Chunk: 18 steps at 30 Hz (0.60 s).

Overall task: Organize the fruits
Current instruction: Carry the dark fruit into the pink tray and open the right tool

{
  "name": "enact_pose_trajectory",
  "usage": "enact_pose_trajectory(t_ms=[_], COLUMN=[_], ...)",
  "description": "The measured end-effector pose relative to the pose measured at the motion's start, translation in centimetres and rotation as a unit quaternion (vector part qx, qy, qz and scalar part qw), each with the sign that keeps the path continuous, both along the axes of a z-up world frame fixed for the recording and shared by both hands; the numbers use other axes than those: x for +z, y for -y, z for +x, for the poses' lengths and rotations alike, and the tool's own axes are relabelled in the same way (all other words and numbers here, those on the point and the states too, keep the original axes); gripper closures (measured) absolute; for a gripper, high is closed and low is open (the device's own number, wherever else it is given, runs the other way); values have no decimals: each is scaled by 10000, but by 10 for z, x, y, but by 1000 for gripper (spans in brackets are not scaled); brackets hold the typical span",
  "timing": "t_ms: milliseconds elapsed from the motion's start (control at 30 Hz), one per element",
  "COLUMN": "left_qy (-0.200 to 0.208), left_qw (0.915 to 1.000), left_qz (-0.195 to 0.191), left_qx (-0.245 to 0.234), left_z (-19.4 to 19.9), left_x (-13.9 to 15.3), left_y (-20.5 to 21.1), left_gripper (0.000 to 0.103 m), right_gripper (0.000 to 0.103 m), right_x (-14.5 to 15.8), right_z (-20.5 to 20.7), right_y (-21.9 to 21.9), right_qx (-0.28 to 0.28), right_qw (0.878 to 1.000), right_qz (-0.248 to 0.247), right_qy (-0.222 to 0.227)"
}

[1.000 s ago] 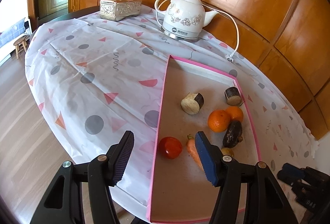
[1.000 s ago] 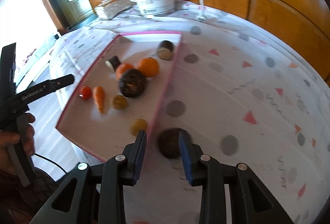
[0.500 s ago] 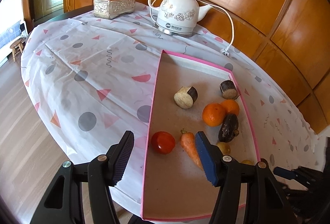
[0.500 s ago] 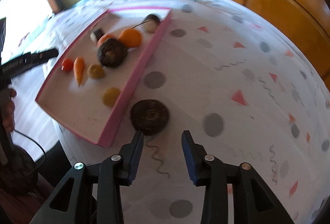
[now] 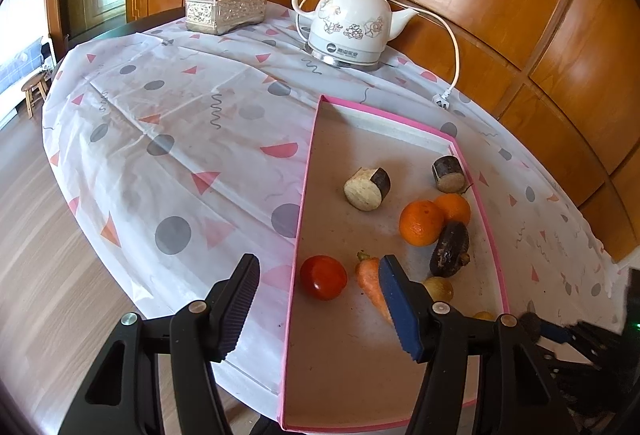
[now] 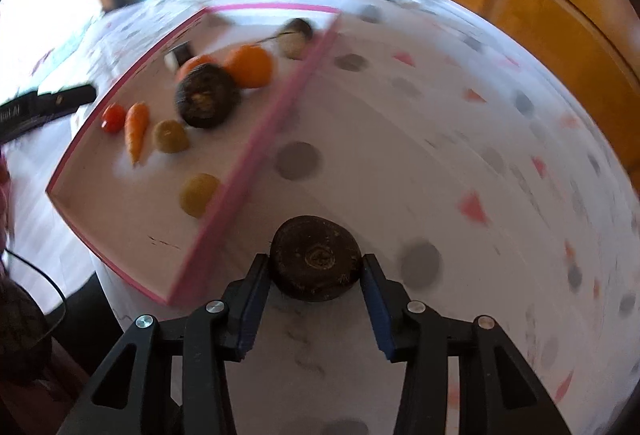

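Note:
A pink-rimmed tray [image 5: 304, 195] lies on the patterned tablecloth and holds a tomato [image 5: 323, 277], a carrot [image 5: 372, 287], two oranges [image 5: 421, 222], a dark round fruit [image 5: 450, 249], two cut dark-skinned pieces [image 5: 367, 188] and small yellow fruits [image 5: 439, 289]. My left gripper [image 5: 320, 309] is open and empty above the tray's near left rim. In the right wrist view a dark round fruit [image 6: 316, 258] sits on the cloth just right of the tray [image 6: 256, 143], between the fingers of my right gripper [image 6: 316, 299], which stands open around it.
A white teapot [image 5: 350, 25] on its base with a cord stands at the back of the table. A silver tissue box [image 5: 226, 9] is behind it to the left. The table edge and wooden floor lie left. Wood panelling runs behind.
My right gripper has moved forward so the dark fruit on the cloth now sits between its fingers. My left gripper has shifted slightly, still open over the tray's edge.

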<state>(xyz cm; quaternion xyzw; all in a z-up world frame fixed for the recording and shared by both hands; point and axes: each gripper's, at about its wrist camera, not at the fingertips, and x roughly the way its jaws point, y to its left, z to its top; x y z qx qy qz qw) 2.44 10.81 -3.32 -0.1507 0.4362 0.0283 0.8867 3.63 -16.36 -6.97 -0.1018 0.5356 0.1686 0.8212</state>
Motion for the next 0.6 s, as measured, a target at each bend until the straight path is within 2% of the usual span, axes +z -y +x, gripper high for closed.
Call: enact_pose_trajectory(t_ms=[100, 233, 300, 400, 500, 600], left_qy=[-22, 12, 67, 109, 114, 100], left_qw=[10000, 10000, 10000, 9998, 9995, 9992], left_qz=[-29, -30, -18, -16, -21, -18], left_qx=[20, 28, 69, 158, 278, 376], left_z=[1, 0, 0, 0, 0, 0], left_x=[-2, 1, 4, 7, 8, 7], left_y=[-1, -2, -5, -11, -19, -25], left_gripper=[40, 40, 40, 40, 40, 40], right_gripper=[57, 57, 57, 57, 57, 57], right_x=[5, 25, 36, 46, 44, 37], right_z=[-11, -23, -28, -33, -36, -36], right_y=[23, 18, 0, -46, -88, -114], right_qx=[-418, -401, -168, 420, 940, 1202], right_qw=[9989, 9982, 9976, 9959, 9924, 9904], right_qz=[186, 397, 576, 590, 575, 385], right_qy=[-26, 211, 355, 540, 548, 569])
